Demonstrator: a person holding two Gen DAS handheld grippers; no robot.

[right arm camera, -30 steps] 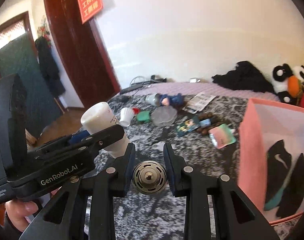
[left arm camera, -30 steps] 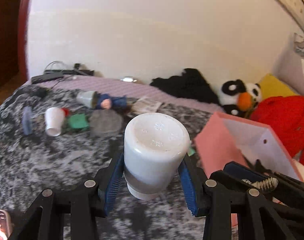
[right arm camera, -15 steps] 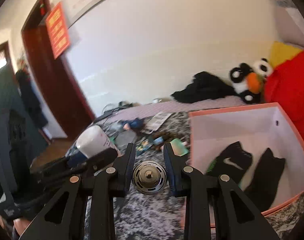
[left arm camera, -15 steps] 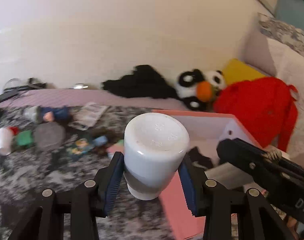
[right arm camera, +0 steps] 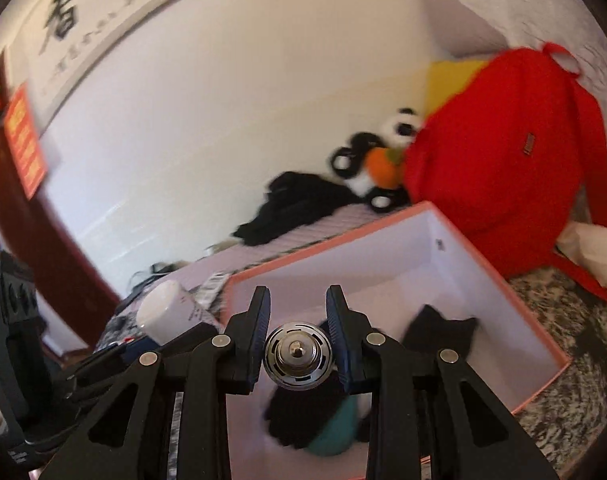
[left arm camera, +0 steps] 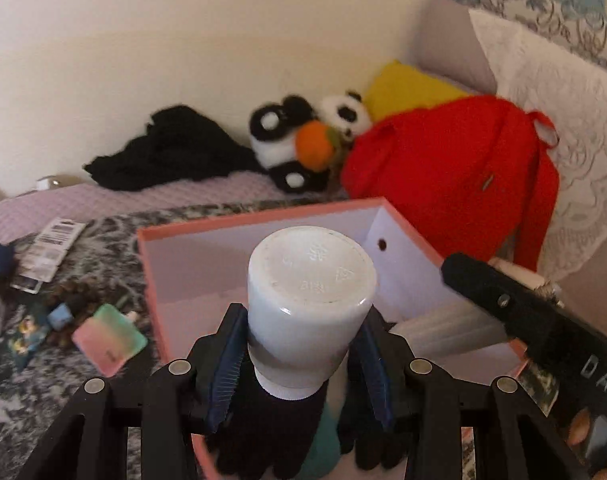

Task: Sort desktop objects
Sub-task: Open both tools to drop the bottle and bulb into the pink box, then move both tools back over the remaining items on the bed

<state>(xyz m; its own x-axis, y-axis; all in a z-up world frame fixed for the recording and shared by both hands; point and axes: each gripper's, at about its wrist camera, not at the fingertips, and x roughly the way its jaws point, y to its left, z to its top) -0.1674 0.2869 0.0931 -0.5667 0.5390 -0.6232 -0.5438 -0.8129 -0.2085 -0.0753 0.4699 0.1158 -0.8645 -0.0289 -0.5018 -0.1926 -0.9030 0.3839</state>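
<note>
The white bottle (left arm camera: 311, 300) blocks a good chunk of the pink box (left arm camera: 239, 220) floor, and the black socks (left arm camera: 271, 432) under it are just a smeary blob. On the right wrist view the round metal thing (right arm camera: 297, 356) covers the socks too. Clutter (left arm camera: 59, 312) at the left edge is cut off and too blurry to name.

Box on the bed, bag and toy behind it

The box (left arm camera: 259, 216) holds socks (right arm camera: 439, 328); the backpack (left arm camera: 447, 168) stands behind it, the panda (left arm camera: 303, 144) left of the backpack, clothes (left arm camera: 171, 152) further left, small items (left arm camera: 107, 340) left of the box.
</note>
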